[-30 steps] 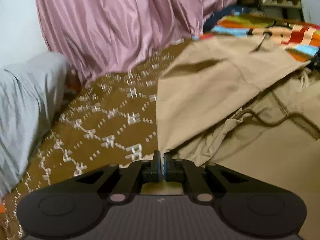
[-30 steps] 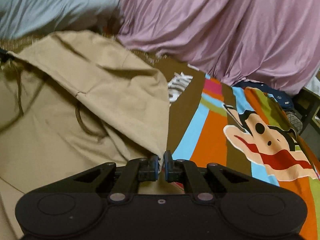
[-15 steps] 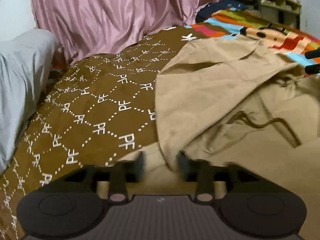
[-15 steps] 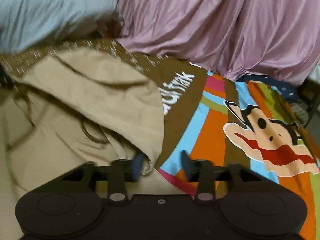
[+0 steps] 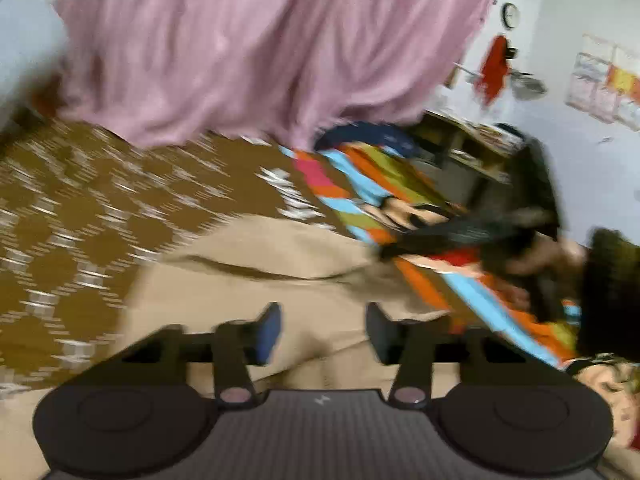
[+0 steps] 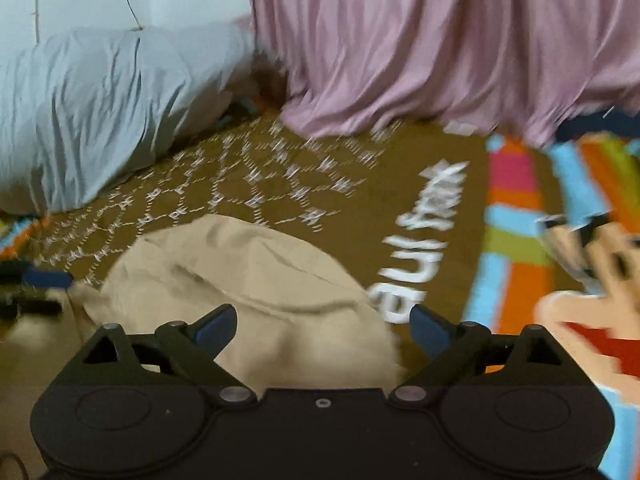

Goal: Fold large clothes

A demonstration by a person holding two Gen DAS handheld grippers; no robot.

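Tan cotton, soft and heavy, lies in front of both my tongs: the hooded garment (image 6: 256,280) is spread on the bed, its rounded hood part folded over toward the body and rumpled into low ridges. My right gripper (image 6: 323,326) hangs over the hood's near edge with its jaws wide apart, gripping nothing; the blue pads (image 6: 218,322) stand clear on either side of the cloth. My left gripper (image 5: 323,330) is likewise spread open above the tan fabric (image 5: 256,280), empty between the fingers.

Beyond the hood's curved edge the brown bedspread (image 6: 256,184) shows bare, woven with a white diamond lattice, and gives flat open room up to the pink curtain (image 6: 440,48), which falls in glossy vertical pleats and pools on the bed. To the right of the garment the spread turns to bright stripes and a cartoon face (image 6: 592,280), also flat and free. To the left a grey-blue pillow (image 6: 100,112), creased and plump, closes that side.

From the left wrist view, the right gripper (image 5: 472,230) appears as a dark blurred shape near the garment's far right edge, over the striped print. A shelf (image 5: 472,148) stands past the bed's end by the white wall (image 5: 568,20). Both views are smeared by motion.
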